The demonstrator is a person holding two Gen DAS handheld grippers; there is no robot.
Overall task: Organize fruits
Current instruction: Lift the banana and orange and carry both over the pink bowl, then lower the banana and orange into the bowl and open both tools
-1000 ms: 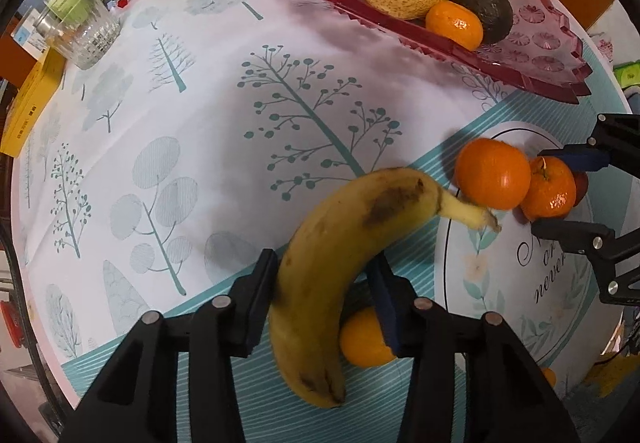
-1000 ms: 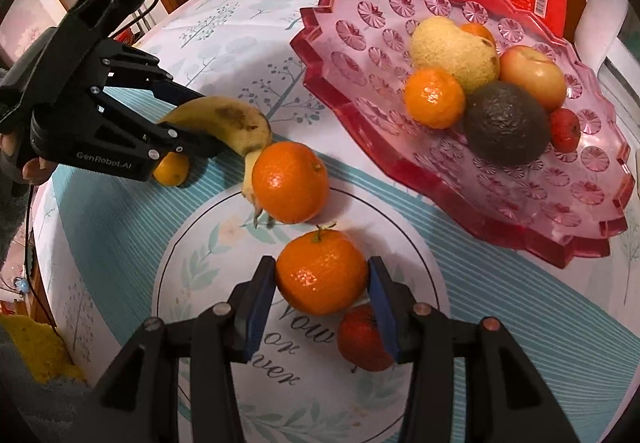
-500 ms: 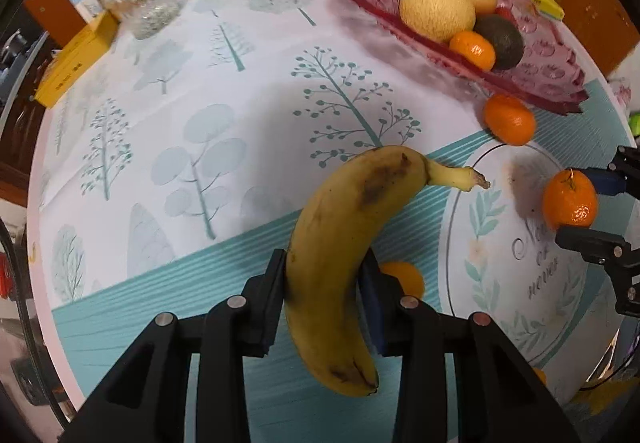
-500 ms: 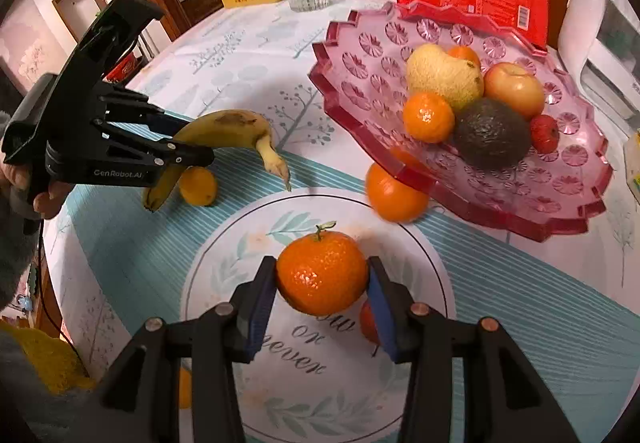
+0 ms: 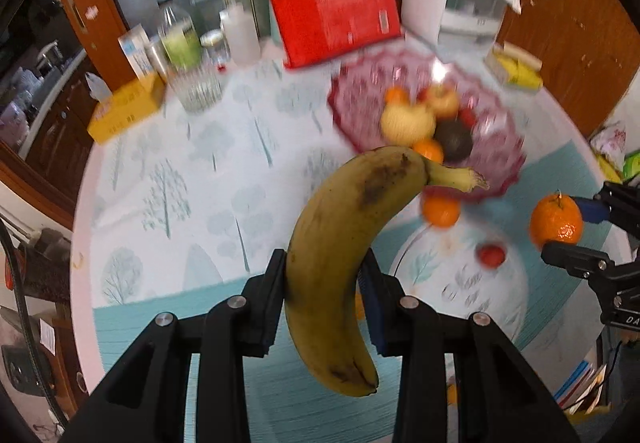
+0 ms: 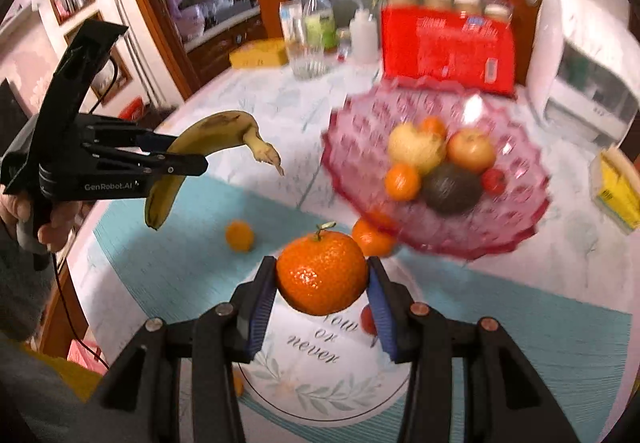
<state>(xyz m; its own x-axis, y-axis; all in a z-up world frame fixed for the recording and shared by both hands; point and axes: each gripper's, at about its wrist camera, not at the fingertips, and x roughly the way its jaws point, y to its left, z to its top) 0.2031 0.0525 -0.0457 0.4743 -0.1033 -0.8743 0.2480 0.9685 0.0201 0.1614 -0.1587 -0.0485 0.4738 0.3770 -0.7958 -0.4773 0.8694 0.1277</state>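
Observation:
My left gripper [image 5: 322, 283] is shut on a yellow banana [image 5: 344, 235] and holds it well above the table, stem pointing right. In the right wrist view the same banana [image 6: 192, 155] hangs in the left gripper [image 6: 172, 157] at the left. My right gripper [image 6: 322, 283] is shut on an orange tangerine [image 6: 322, 273] with a small stem, lifted off the cloth. The pink glass fruit dish [image 6: 520, 203] stands beyond, holding a pear, an apple, an avocado, oranges and a small red fruit. Loose on the table lie an orange [image 6: 372, 237] by the dish rim, a small orange [image 6: 239, 236] and a small red fruit [image 5: 491, 255].
At the table's far side stand a red pack [image 6: 448, 43], a glass [image 5: 198, 89], bottles [image 5: 178, 39], a yellow box [image 5: 126, 107] and a white appliance [image 6: 580, 71]. Another yellow box [image 6: 616, 187] lies at the right. A hand [image 6: 48, 219] grips the left tool.
Both grippers have risen from the table with their fruit, the banana and the tangerine. The table and dish now look farther off. One loose orange rolled toward the dish rim.

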